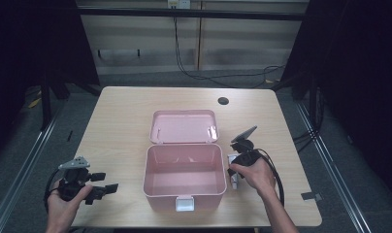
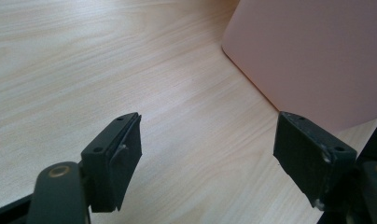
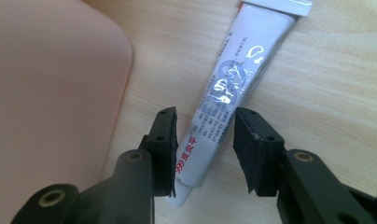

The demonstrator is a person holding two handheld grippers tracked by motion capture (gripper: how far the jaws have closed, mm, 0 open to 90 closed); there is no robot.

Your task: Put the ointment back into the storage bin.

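A white tube (image 3: 233,79) with printed lettering lies flat on the wooden table, just right of an open pink box (image 1: 150,170). In the high view the tube (image 1: 235,183) sits under my right hand. My right gripper (image 3: 205,116) points down over the tube's cap end with a jaw on each side; the left pad is at the tube's edge and a gap shows at the right pad, so it is open. My left gripper (image 1: 110,180) rests at the table's front left, open wide with nothing between its fingers. The box's lid (image 1: 184,126) lies back behind the box.
The box's pink wall (image 2: 312,56) stands to the right of my left gripper (image 2: 210,121), and its rounded corner (image 3: 51,93) is left of the tube. A white latch (image 1: 184,204) sits on the box front. A round cable hole (image 1: 223,101) lies at the table's far side.
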